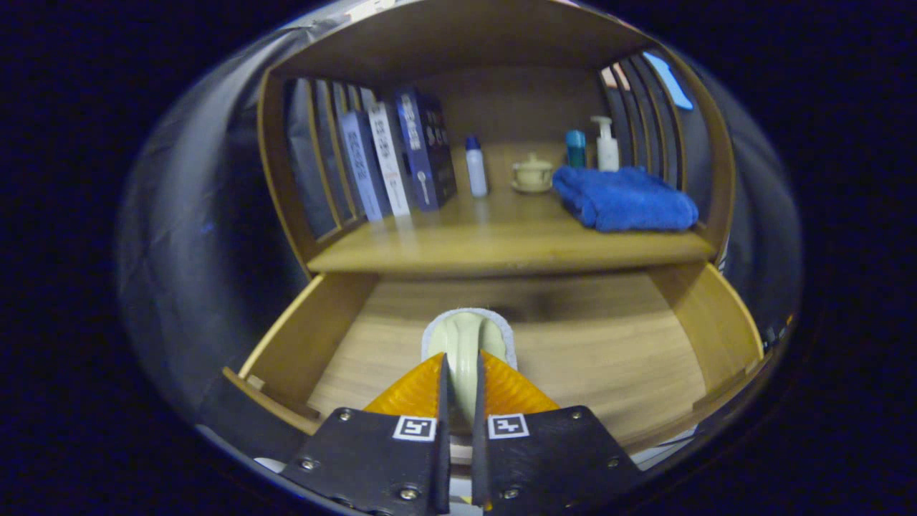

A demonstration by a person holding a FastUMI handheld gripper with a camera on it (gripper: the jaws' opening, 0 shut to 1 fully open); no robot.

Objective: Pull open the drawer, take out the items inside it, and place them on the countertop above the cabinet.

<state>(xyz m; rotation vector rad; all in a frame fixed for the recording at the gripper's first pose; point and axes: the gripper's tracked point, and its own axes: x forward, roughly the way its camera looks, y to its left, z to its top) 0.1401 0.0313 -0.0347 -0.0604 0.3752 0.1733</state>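
Clamped between my two fingers (430, 390) is a pale green rounded object with a white rim, maybe a small dish or sponge-like pad (469, 337); I cannot tell exactly what it is. My gripper (462, 373) has its fingers nearly together, both pressing on the object's lower part, while its upper part sticks out just ahead of the fingertips. It sits over the open wooden drawer (587, 358). Beyond the drawer is the countertop (501, 244) of the cabinet, with a folded blue towel (623, 201) on its right side, upright boxes (401, 158) leaning on its left, and a small white bottle (476, 168), a lidded cup (532, 174), a teal container (575, 148) and a pump bottle (607, 145) toward the back.
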